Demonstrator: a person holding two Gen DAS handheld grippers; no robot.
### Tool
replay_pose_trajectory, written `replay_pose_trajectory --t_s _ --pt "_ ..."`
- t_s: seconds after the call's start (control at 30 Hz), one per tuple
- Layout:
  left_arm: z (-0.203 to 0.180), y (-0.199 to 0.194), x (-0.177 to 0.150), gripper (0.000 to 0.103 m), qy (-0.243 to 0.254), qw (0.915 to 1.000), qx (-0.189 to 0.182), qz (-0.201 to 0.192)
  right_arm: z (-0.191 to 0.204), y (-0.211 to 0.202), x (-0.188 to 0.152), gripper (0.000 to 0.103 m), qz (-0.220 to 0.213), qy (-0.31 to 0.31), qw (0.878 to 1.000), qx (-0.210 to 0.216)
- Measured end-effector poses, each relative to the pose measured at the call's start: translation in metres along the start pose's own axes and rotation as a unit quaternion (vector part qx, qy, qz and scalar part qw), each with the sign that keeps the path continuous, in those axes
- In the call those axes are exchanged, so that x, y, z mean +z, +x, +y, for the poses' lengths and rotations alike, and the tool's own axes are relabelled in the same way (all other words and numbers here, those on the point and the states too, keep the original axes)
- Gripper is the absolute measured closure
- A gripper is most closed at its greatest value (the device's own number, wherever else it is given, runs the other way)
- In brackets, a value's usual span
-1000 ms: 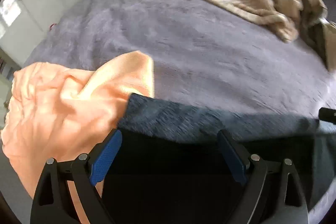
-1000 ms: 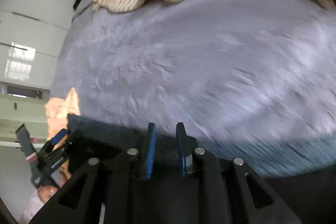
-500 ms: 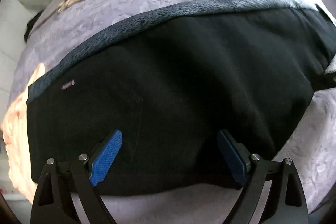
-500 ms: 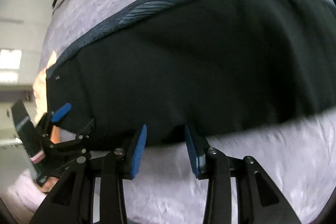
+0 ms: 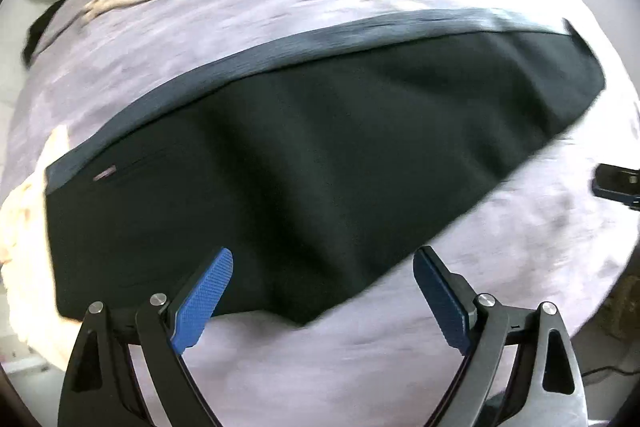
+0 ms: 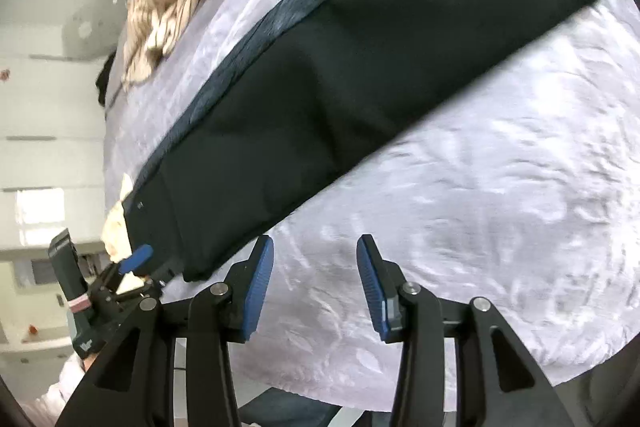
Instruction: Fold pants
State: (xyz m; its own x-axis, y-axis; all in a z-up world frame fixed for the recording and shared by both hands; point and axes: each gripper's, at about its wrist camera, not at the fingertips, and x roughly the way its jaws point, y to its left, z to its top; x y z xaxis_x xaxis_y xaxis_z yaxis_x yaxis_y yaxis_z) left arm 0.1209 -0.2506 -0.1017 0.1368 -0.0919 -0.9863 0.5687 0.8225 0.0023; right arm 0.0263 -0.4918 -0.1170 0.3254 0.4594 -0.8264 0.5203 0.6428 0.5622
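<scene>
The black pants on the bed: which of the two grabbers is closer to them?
Left. The left gripper hangs open over the near edge of the pants, one finger above the cloth. The right gripper, open and empty, is over bare bedspread beside them.

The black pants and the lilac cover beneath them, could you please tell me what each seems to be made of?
The black pants look like a soft matte knit, possibly fleece: no sheen, rounded folds, and a ribbed grey-blue band along one edge. The lilac cover looks like plush with a crushed, embossed pile, judging by its patchy shine.
</scene>
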Motion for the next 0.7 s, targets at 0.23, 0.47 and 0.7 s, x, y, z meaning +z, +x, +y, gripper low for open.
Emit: replay_pose_trajectory --t_s 0.23,0.47,0.7 --pt "-0.074 -0.012 0.044 0.010 0.036 0.9985 -0.032 -0.025 -0.066 -0.059 0.028 0.056 -0.079 0.052 0.996 0.004" --pt "-0.115 0.008 0.107 0.010 0.019 0.9988 -0.020 -0.041 -0.156 -0.096 0.086 0.056 -0.171 0.173 0.970 0.033" --pt "-0.142 0.031 0.143 0.010 -0.007 0.9992 -0.005 -0.039 -0.219 -0.074 0.117 0.094 -0.181 0.267 0.940 0.113"
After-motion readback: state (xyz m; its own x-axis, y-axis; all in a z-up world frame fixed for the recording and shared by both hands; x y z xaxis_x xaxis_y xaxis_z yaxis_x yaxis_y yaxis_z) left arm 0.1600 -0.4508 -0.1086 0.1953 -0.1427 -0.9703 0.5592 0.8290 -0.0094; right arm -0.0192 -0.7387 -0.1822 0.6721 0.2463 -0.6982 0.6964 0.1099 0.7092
